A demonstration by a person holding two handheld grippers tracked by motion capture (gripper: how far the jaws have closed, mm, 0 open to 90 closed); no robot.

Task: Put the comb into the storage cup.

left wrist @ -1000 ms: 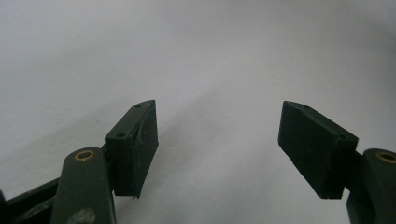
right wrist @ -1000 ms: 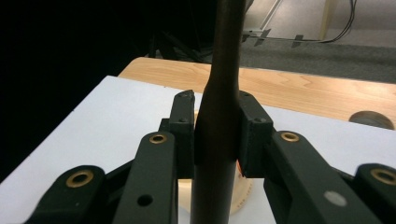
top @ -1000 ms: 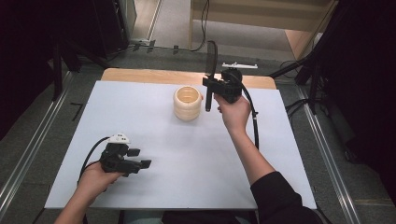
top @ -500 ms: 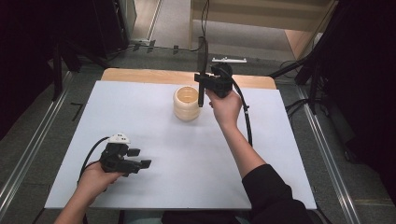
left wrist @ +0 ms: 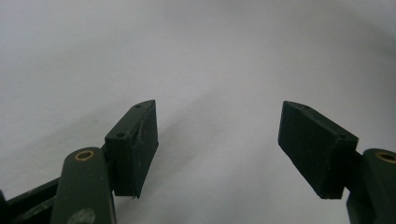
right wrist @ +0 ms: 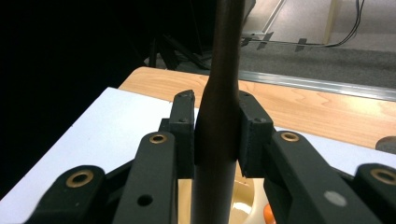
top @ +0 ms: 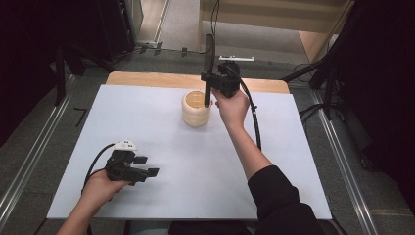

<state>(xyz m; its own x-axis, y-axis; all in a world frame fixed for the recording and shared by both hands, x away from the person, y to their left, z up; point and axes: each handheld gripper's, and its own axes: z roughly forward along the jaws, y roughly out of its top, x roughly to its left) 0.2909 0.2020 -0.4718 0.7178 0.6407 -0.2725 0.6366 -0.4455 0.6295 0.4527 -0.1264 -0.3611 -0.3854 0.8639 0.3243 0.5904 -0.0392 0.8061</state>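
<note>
High view is showing the right tool [top: 207, 78] gripping a dark rod [top: 207, 93] that is standing upright over the pale ribbed cup [top: 195, 108], with the rod's lower end sitting at the cup's mouth; whether the tip is dipping inside or resting on the rim is hard to tell. The rod's upper part is blending into the dark floor beyond the cup, so its top end is hard to make out. The cup is standing on the white surface [top: 147, 127], towards its far edge, and the right hand [top: 232, 105] is hovering just beside the cup.

Right gripper view is showing both jaws of this tool pressing against the sides of the rod [right wrist: 219, 116], closed down to the rod's width. The rod is running out of the picture at top and bottom, so neither end is showing there. Part of the cup's [right wrist: 247, 205] cream rim is peeking out below the jaws, and a small orange patch beside it is too cut off to identify.

Well away from the cup, near the surface's near left corner, the left tool [top: 142, 166] is lying low in the left hand [top: 100, 188]. Left gripper view is showing its jaws spread wide with nothing between them but bare surface [left wrist: 210, 56].
</note>
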